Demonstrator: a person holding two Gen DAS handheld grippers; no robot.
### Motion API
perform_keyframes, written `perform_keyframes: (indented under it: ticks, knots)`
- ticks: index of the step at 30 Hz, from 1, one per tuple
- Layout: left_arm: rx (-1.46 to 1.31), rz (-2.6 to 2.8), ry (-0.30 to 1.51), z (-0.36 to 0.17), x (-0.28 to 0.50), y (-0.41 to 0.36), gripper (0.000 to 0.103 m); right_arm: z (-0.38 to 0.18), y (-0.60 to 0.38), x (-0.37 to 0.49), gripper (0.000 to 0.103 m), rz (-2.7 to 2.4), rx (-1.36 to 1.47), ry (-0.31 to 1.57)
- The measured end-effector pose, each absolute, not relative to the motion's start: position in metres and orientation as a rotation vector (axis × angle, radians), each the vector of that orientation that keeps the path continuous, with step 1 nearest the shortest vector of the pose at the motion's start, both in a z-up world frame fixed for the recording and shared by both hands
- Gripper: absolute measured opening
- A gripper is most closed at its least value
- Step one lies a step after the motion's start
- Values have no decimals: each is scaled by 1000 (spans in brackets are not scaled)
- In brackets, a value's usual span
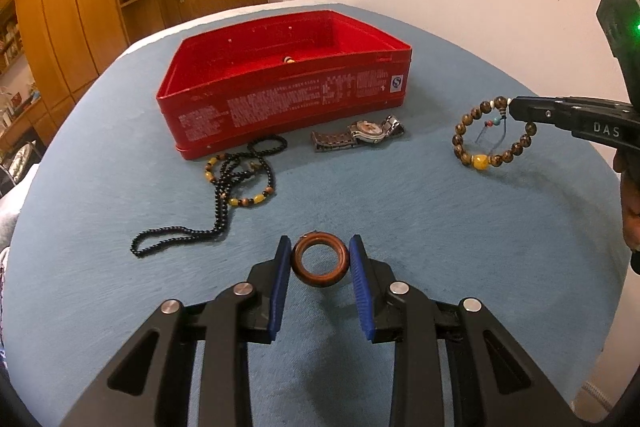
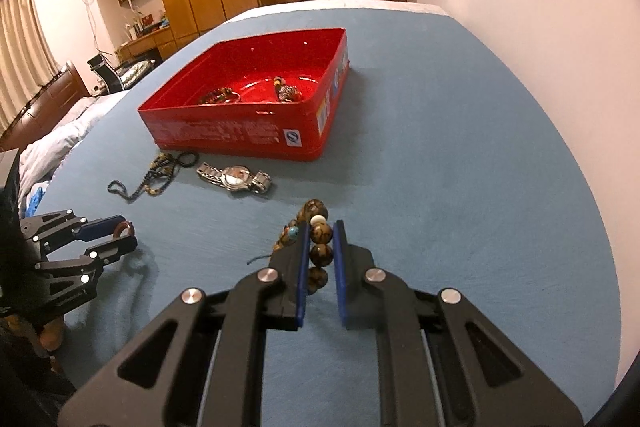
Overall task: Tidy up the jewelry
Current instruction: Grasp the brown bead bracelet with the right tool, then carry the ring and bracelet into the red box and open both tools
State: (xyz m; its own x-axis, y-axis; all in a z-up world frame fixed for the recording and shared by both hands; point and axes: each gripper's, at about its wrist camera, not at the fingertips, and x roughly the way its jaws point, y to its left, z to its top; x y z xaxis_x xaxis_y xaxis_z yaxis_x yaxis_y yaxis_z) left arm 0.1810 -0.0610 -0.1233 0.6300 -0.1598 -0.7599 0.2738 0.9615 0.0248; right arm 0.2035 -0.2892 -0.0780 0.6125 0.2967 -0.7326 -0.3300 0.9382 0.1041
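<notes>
Bracelet (image 2: pixel 318 243): brown beads with one yellow bead, clamped in my right claw (image 2: pixel 320 227); in the left wrist view it hangs as a full loop at the right of the frame, clear of the blue cloth (image 1: pixel 400 207).
Ring (image 1: pixel 319 264): brown, pinched between the blue pads of my left claw (image 1: pixel 319 259), low in the centre of that view.
Box (image 1: pixel 280 107): red tin, open, upper centre of both views; this is where I judge both pieces belong.
How I'd carry the bracelet: grip is on a few beads only, so I'd move slowly, bring the loop over the near wall, lower it inside, then let go.
How I'd handle the ring: keep it level and held until it is over the tin; it would roll if dropped on the cloth.
Risk: the dangling loop may catch the tin's rim.
Count, held: one bracelet, one ring.
Count, on the cloth: one watch (image 1: pixel 360 133) in front of the tin; a tangle of black and amber beads (image 1: pixel 236 183) left of it, number of strands unclear.
Count, in the tin: at least two pieces (image 2: pixel 256 93), too small to name.
</notes>
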Motion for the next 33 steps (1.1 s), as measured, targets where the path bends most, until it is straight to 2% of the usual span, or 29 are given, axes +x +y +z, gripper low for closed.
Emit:
perform_keyframes:
  ticks: [33]
  knots:
    - [152, -237, 705, -51, 137, -48, 29, -20, -279, 156, 10, 415, -60, 711]
